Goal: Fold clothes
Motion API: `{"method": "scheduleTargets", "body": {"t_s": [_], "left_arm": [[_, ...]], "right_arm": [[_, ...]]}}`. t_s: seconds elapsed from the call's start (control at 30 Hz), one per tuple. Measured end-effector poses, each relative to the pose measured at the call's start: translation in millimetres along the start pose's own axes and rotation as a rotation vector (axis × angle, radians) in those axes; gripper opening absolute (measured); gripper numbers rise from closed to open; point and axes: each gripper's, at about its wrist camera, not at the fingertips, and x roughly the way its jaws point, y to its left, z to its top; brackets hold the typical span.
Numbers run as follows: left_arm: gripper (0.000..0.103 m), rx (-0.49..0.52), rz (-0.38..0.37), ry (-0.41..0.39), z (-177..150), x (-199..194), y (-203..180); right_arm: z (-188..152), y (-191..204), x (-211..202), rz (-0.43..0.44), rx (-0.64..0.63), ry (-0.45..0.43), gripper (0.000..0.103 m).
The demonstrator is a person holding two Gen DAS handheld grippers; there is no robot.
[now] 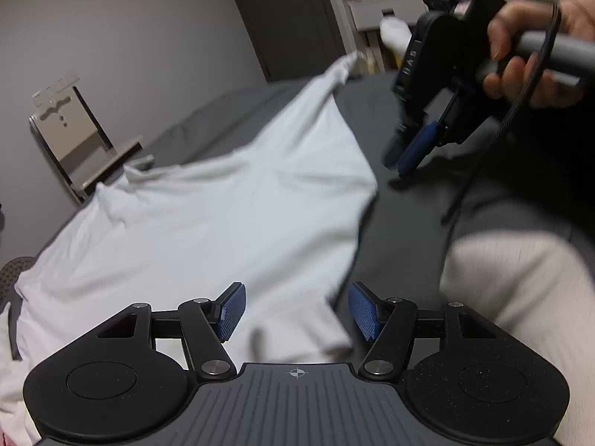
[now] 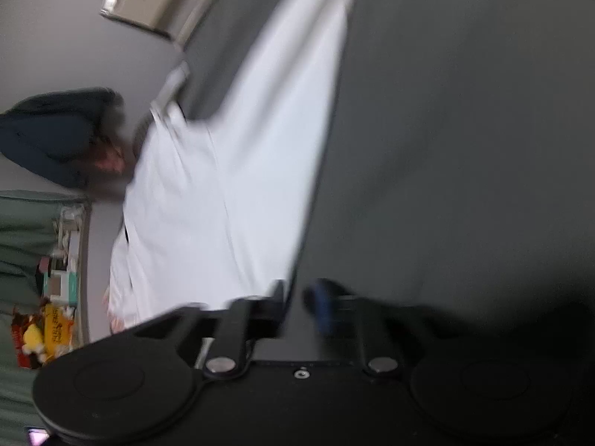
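A white garment (image 1: 208,223) lies spread on the dark grey bed sheet (image 1: 409,241), wrinkled along its far edge. My left gripper (image 1: 297,312) hovers open over the garment's near corner, with nothing between its blue pads (image 1: 232,310). A hand (image 1: 520,55) holds my right gripper (image 1: 403,156) just above the bare sheet, a little right of the garment's right edge. In the blurred right wrist view, my right gripper (image 2: 299,297) has its fingers nearly together and empty. The garment (image 2: 230,186) stretches away to its left, with the sheet (image 2: 446,148) to its right.
A leg in light trousers (image 1: 520,297) rests on the bed at the right. A grey stand (image 1: 74,137) stands beyond the bed's far left edge. A dark door (image 1: 282,18) and shelves (image 1: 386,0) are behind. A green curtain (image 2: 22,230) and snack packets (image 2: 41,334) are at the left.
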Motion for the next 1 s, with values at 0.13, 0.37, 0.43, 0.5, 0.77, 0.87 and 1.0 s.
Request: {"method": "scheduleTargets", "body": {"t_s": [0.13,0.37,0.43,0.5,0.77,0.87,1.0], "left_arm": [[0.062,-0.116,-0.048,-0.101,12,-7,15],[0.062,-0.377,-0.183,-0.178,-17,6,49],[0.062,-0.405,-0.2,-0.16,-22,16,54],[0.062,-0.388,-0.21,-0.159,-25,23,54],[0.062,-0.384,-0.249,-0.14,-28,34,50],[0.062,-0.382,-0.264,-0.133,-29,38,49],[0.062,-0.42,-0.27,-0.137,-31,38,52]], "right_arm": [[83,-14,-28,-0.083,0.028,-0.275,0.038],[211,-51,-23,-0.265,0.121,-0.517,0.042],[228,-59,-14,-0.245,0.168,-0.578,0.042],[240,-63,-7,-0.236,0.164,-0.61,0.042],[273,-35,17,-0.307,0.006,-0.586,0.005],[283,-6,-1,-0.16,-0.113,-0.615,0.005],[286,14,-19,0.069,-0.24,-0.747,0.004]]}}
